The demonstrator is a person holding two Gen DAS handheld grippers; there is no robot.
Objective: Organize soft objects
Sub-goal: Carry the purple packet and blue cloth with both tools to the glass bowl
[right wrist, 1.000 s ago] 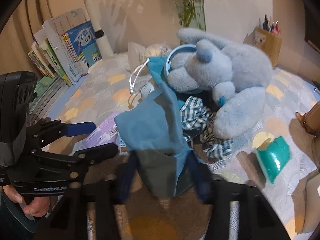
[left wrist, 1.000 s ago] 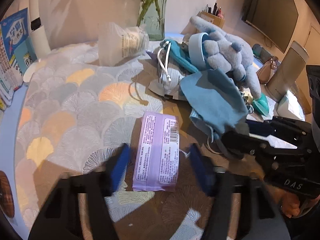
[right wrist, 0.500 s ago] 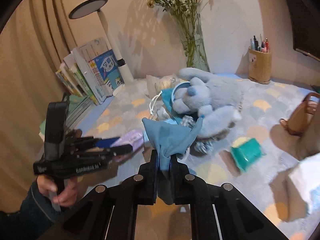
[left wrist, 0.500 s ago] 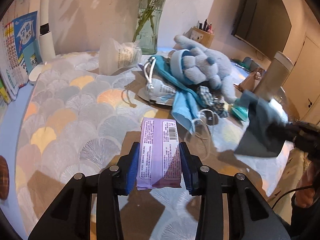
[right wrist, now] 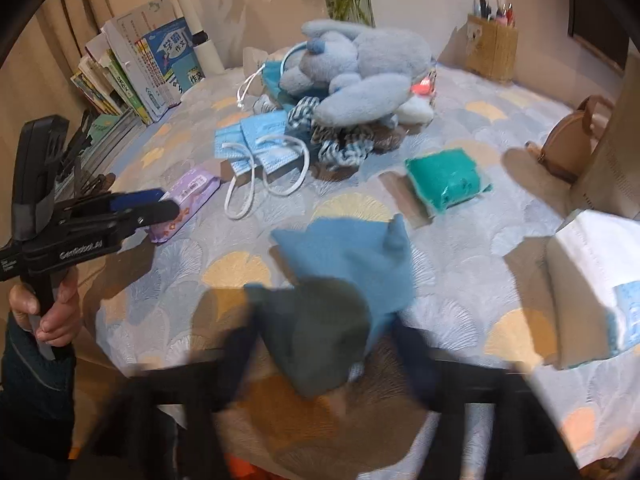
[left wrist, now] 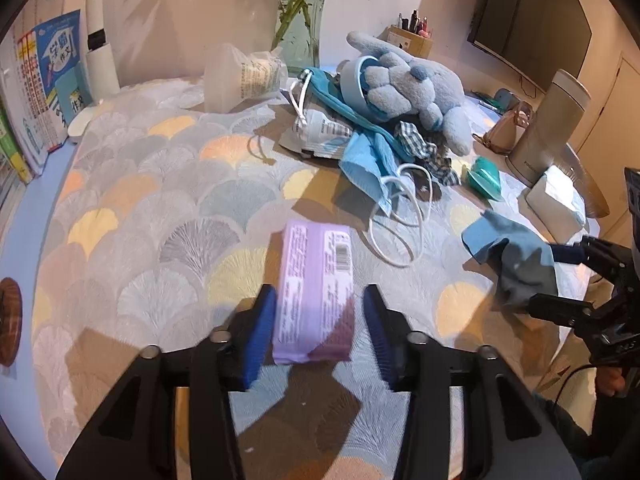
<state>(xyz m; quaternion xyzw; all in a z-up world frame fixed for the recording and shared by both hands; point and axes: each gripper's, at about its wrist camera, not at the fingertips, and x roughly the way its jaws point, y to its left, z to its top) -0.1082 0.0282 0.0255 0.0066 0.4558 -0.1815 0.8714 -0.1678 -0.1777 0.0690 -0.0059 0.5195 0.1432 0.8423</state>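
Note:
A purple wipes pack lies on the patterned tablecloth between the fingers of my left gripper. Its jaws are opening, with a thin gap showing beside each blue pad. In the right wrist view this gripper is at the left, the pack at its tips. A crumpled blue cloth rests on the table between the blurred fingers of my right gripper, whose jaws are opening wide. The left wrist view shows that gripper at the far right, around the cloth.
A blue plush toy, face masks and a plaid scrunchie are piled at the back. A teal pack, a white tissue pack, a brown purse and books ring the table.
The right gripper carried the blue cloth away from the pile, set it on the table and spread its jaws. The left gripper had closed on the purple pack and has now parted from it.

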